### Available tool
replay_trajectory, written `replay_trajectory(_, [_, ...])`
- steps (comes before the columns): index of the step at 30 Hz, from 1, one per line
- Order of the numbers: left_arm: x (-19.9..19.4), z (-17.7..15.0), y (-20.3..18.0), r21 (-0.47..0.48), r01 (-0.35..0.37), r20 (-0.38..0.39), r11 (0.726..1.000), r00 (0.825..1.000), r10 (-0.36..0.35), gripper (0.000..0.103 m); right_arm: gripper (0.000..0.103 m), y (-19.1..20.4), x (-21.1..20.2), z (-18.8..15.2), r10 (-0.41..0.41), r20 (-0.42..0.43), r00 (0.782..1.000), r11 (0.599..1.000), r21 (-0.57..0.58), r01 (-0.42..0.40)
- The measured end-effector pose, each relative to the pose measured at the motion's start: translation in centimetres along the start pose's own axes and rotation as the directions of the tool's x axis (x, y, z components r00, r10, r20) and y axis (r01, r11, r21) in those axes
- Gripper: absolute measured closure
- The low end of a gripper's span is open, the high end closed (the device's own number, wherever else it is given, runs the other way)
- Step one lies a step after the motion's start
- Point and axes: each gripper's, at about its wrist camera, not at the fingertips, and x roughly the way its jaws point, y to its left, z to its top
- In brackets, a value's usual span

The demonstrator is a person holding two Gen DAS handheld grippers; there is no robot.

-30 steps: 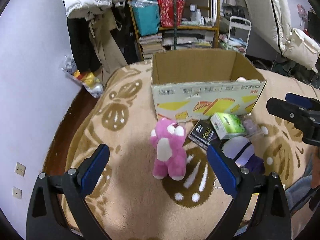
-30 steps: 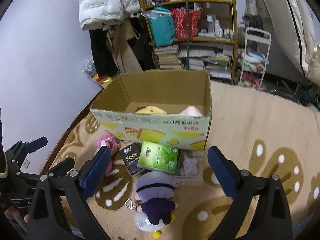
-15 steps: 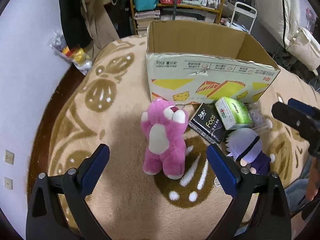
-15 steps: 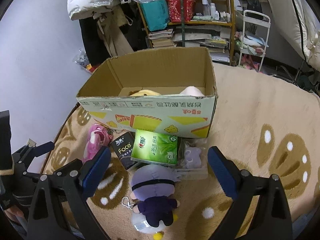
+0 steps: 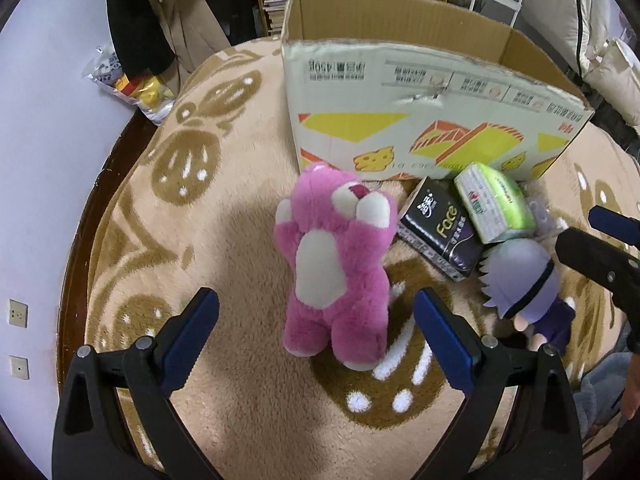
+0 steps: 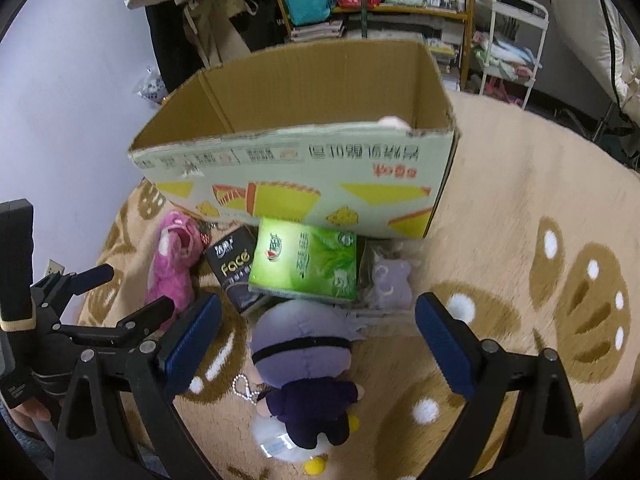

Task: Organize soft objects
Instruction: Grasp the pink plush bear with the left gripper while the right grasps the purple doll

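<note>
Left wrist view: my left tool (image 5: 316, 344) is spread wide, framing the pink plush bear (image 5: 336, 268), which lies face-up on the rug (image 5: 224, 232) just before the cardboard box (image 5: 420, 120). Step in hand, by my judgement: approach. Next: lower, close on its torso.

Right wrist view: my right tool (image 6: 318, 346) is wide, empty, above the purple-haired doll (image 6: 306, 368).

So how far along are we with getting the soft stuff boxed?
Early. The cardboard box shows one pale soft item by its rim. Nothing is held: the left gripper is open in front of the pink bear, the right gripper open over the purple-haired doll. Both toys, the small lilac plush and two tissue packs remain on the rug.
</note>
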Motion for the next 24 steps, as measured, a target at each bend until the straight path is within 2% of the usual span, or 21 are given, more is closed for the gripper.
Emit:
replay_trajectory(10, [2.8,-0.2,0.4,-0.009,0.022,-0.059,1.0,0.998,-0.022,0.008,0.003,-0.2,1.8,-0.4,0.019,-0.081,0.997,1.0,0.021,-0.017])
replay_trajectory(15, [3.3,-0.2,0.4,-0.008,0.019,-0.053,1.0,0.998,-0.02,0.012,0.006,0.1,2.9,-0.7,0.022,-0.139,0.99,1.0,0.019,-0.02])
replay_trajectory(16, [3.3,-0.2,0.3,-0.001,0.021,-0.052,1.0,0.998,-0.021,0.017,0.006,0.1,3.2,-0.9,0.024,-0.155,0.988,1.0,0.019,-0.022])
replay_trajectory(18, [3.5,-0.3,0.1,0.008,0.022,-0.055,1.0,0.998,-0.022,0.02,0.006,0.2,3.7,-1.3,0.032,-0.18,0.983,0.999,0.023,-0.029])
replay_trajectory(20, [3.7,-0.4,-0.2,0.022,0.034,-0.055,0.999,0.998,-0.033,0.032,0.007,0.2,4.2,-1.8,0.032,-0.202,0.979,0.999,0.017,-0.03])
replay_trajectory(21, [3.7,-0.4,-0.2,0.027,0.045,-0.054,0.999,0.998,-0.043,0.035,0.012,0.4,4.5,-1.9,0.03,-0.211,0.977,1.0,0.011,-0.029])
replay_trajectory(23, [3.5,-0.4,-0.4,0.037,0.063,-0.046,0.997,0.997,-0.062,0.049,0.022,0.4,5.2,-2.3,0.026,-0.239,0.971,1.0,0.001,-0.026])
replay_trajectory(24, [3.4,-0.4,-0.5,0.041,0.068,-0.044,0.997,0.997,-0.066,0.051,0.025,0.4,5.5,-2.5,0.027,-0.255,0.966,1.0,0.003,-0.027])
